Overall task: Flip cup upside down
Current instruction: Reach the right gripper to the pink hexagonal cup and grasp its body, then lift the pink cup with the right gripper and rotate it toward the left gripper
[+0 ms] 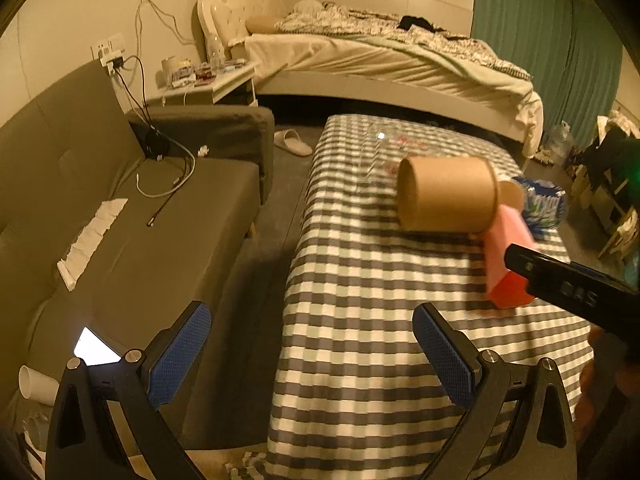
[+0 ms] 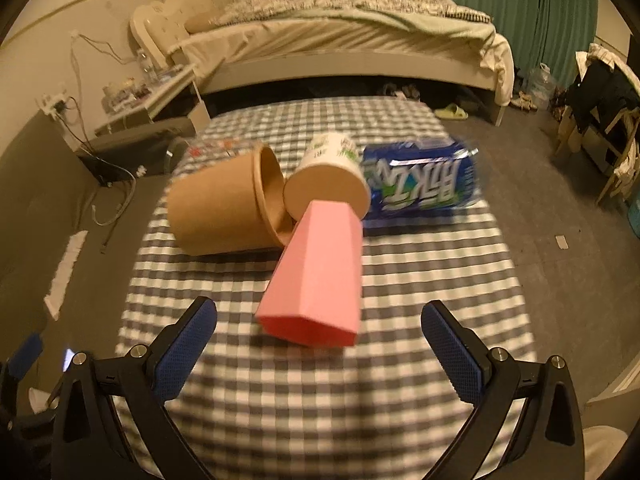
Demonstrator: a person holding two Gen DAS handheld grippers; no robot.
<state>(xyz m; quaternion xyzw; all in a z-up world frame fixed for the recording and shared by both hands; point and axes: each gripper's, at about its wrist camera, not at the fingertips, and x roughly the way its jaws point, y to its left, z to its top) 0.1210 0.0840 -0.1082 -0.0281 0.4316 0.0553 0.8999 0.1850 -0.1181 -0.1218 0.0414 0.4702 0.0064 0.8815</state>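
Blue packet (image 2: 420, 184) — lettering inverted, illegible

Room: dim, warm yellowish light | back wall (image 1: 120, 8) cream, cables hanging from a socket | unmade bed (image 1: 384, 60) along it, white headboard | teal curtain (image 1: 540, 40) on the right | grey sofa (image 1: 120, 200) left | cluttered white nightstand (image 1: 208, 80) beside the bed | dark floor (image 1: 288, 168) with a slipper (image 1: 292, 142)

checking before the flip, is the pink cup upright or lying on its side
On its side: the pink cup lies along the checked cloth, its open mouth facing the camera.
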